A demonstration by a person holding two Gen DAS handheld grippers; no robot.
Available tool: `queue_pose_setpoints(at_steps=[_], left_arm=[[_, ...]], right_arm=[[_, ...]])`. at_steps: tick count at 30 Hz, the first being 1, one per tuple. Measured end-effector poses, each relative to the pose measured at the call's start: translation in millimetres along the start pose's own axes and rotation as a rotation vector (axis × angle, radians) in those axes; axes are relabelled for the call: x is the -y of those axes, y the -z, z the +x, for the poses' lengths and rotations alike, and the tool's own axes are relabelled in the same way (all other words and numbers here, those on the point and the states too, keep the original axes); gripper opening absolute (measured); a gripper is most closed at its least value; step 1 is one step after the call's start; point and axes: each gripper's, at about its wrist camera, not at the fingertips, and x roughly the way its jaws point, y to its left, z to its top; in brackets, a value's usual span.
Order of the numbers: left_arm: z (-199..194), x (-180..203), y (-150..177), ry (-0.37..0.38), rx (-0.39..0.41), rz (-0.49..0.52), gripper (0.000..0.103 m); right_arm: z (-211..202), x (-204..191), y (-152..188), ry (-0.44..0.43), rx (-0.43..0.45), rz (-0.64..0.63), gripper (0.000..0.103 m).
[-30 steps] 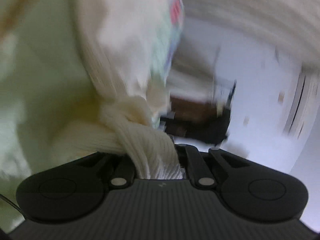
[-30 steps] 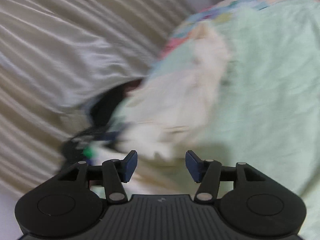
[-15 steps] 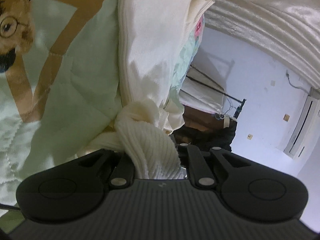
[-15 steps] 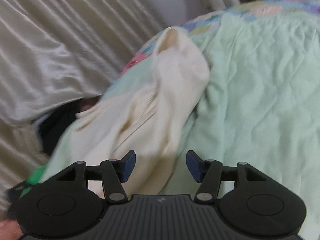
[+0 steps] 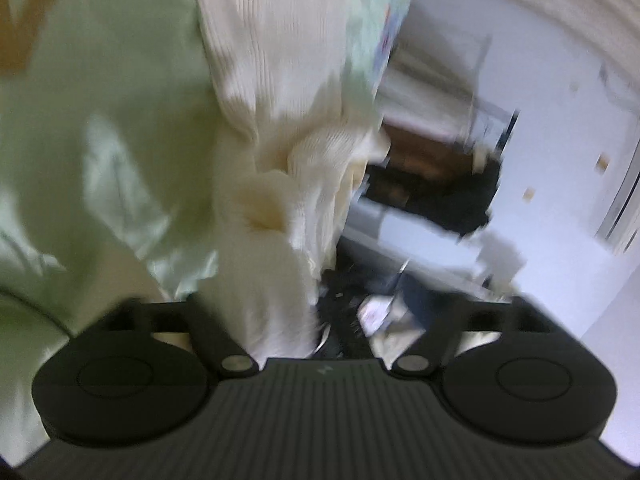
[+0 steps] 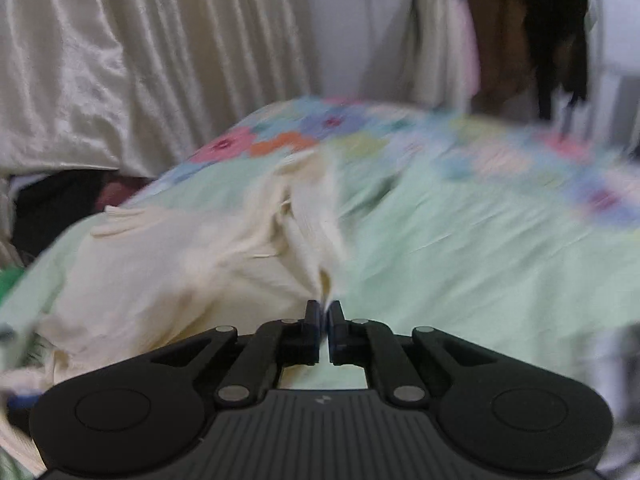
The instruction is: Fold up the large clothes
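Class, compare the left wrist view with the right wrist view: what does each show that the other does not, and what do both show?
Left wrist only: the left gripper, fingers spread wide, with the cream knit garment hanging between them, and a white wall.
Right wrist only: the right gripper shut on a garment edge, and pleated cream curtains.
Both: the cream knit garment lying on the light green quilt with its floral border.

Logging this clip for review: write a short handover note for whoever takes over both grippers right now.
Left gripper: fingers spread open, cream sweater bunched between them, apparently released.
Right gripper: fingers shut on a sweater edge.
The sweater lies crumpled on the green quilt, near its left edge beside the curtain.
Done: no neat fold visible.
Left: spread it flat, fold sleeves in, fold the body. Both views are blurred.
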Motion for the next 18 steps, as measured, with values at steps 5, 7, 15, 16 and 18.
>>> queue_pose_setpoints(at_steps=[5,7,15,16,18], left_arm=[[15,-10,16,-0.18,-0.014,0.057,0.097],[10,-10,17,-0.169,0.013,0.085,0.095],[17,4,11,0.013,-0.001,0.102,0.019],[21,9,9,0.041,-0.008,0.095,0.019],[29,17,7,0.095,-0.021,0.082,0.019]], right_arm=[[24,62,25,-0.198,-0.128,0.243,0.007],[25,61,39,-0.342,-0.142,0.316,0.018],[-11,-5,82,-0.72,-0.106,0.108,0.049],[-16,-14,85,-0.749,-0.112,0.064,0.049],[-31,-37,91,-0.806,-0.09,-0.03,0.05]])
